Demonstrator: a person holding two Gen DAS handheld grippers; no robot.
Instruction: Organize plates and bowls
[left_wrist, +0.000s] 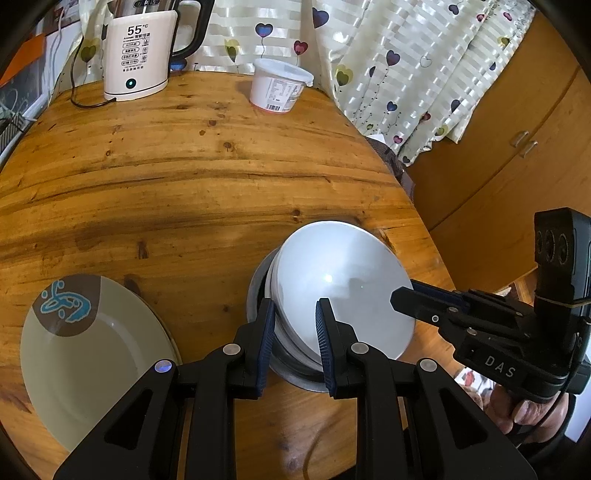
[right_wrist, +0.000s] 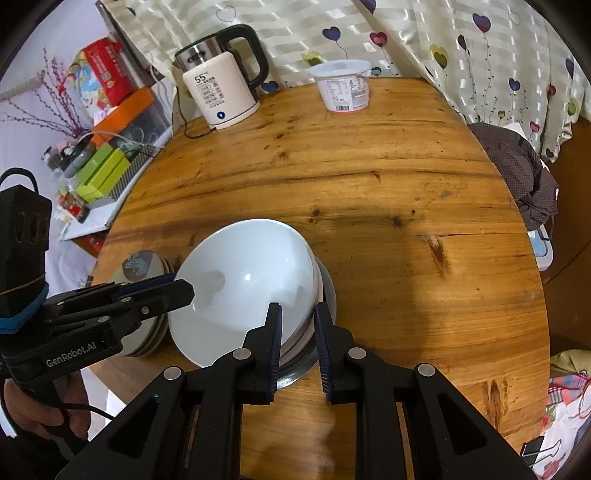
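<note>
A stack of white bowls (left_wrist: 343, 284) sits in a metal bowl (left_wrist: 295, 376) on the round wooden table (left_wrist: 184, 177). My left gripper (left_wrist: 295, 325) straddles the near rim of the stack, one finger outside and one inside, jaws closed to the rim. My right gripper (right_wrist: 297, 325) clamps the opposite rim of the same bowls (right_wrist: 251, 280) the same way; it shows in the left wrist view (left_wrist: 406, 295). A beige plate (left_wrist: 92, 354) with a brown and blue motif lies left of the stack; in the right wrist view it is a stack of plates (right_wrist: 144, 266).
A cream electric kettle (left_wrist: 138, 51) with its cord and a white lidded tub (left_wrist: 277, 85) stand at the table's far edge. A heart-print curtain (left_wrist: 406, 66) hangs behind. A wooden cabinet (left_wrist: 517, 147) is to the right, cluttered shelves (right_wrist: 99, 147) to the left.
</note>
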